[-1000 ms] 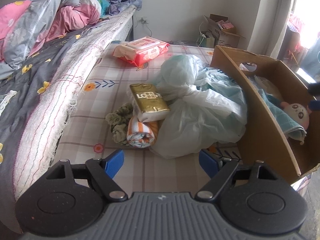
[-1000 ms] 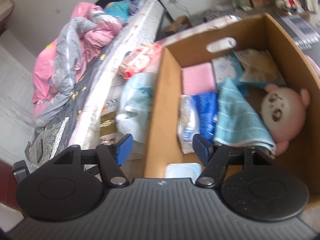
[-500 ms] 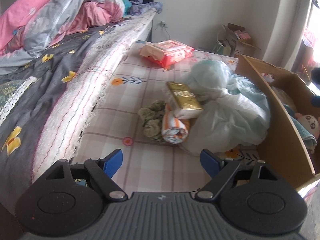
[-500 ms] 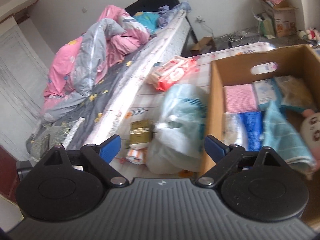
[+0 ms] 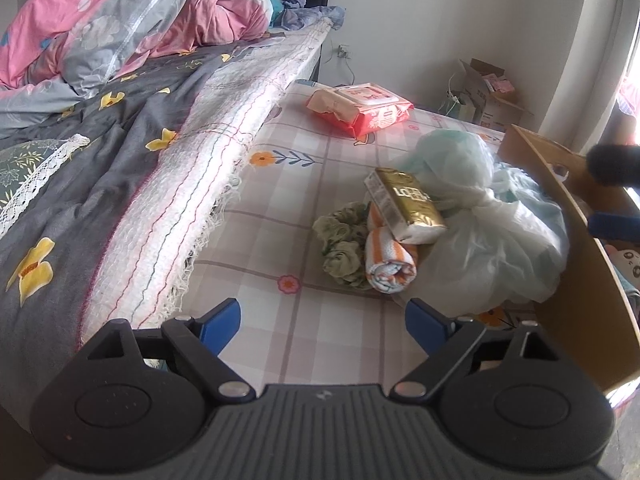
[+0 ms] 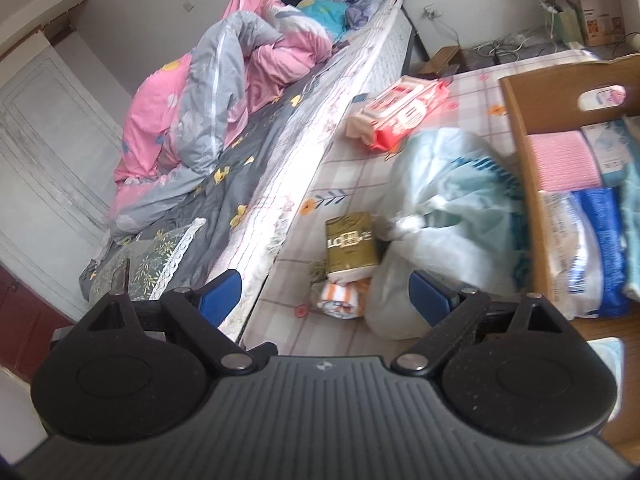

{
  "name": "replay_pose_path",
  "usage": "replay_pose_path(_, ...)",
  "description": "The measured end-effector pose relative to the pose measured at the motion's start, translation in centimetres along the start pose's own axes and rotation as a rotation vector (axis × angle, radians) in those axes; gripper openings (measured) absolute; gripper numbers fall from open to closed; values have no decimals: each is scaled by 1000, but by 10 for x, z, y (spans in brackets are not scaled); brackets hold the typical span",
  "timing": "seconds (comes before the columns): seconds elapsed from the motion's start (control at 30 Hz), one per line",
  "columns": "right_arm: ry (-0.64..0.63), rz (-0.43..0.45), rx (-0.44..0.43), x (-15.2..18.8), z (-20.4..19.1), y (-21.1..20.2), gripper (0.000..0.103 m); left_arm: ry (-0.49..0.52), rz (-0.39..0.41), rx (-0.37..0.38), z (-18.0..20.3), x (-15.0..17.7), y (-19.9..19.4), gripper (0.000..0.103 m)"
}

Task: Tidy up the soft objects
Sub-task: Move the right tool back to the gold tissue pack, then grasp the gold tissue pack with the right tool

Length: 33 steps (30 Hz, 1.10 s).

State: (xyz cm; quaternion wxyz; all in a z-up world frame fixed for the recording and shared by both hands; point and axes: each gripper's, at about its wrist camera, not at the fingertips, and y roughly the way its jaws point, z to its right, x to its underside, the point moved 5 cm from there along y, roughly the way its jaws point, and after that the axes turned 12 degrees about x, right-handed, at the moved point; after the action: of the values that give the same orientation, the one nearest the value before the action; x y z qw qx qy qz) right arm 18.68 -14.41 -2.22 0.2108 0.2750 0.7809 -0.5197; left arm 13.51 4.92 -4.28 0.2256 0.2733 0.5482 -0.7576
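Soft things lie loose on the checked floor mat (image 5: 280, 344) ahead of both grippers. Going left to right beyond the left gripper (image 5: 322, 320): a crumpled green fabric bundle (image 5: 340, 244), touching it a rolled orange-and-white striped towel (image 5: 390, 264), a gold foil tissue pack (image 5: 408, 204) resting on the roll, then a knotted pale-blue plastic bag of soft stuff (image 5: 488, 236) against the brown cardboard box (image 5: 576, 280). The left gripper's jaws are opening, with nothing between them. The right gripper (image 6: 324, 292) also stands wide and empty, looking onto the same pile from over the box side.

I judge the towel roll the likeliest next pick. It sits straight ahead of the left fingers, slightly right of centre, its long axis running away from them, so the left hand looks nearer and better lined up.
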Motion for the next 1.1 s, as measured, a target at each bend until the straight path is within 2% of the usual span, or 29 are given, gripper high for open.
replay_pose_path(0.43, 14, -79, -22, -1, -23, 51, 91, -5, -27, 6, -19, -11, 19, 90)
replay_pose_path(0.67, 48, -125, -18, 4, -23, 80, 91, -17, 19, 64, -24, -23, 27, 90)
replay_pose_path(0.83, 79, -91, -34, -3, -18, 91, 90, 25, 46, 116, -19, -34, 38, 90)
replay_pose_path(1.0, 102, -46, -34, -20, -11, 101, 78, 63, 73, 195, -5, -47, 52, 83)
replay_pose_path(1.1, 130, -62, -20, -26, -3, 119, 64, 90, 80, 249, 8, -54, 63, 72)
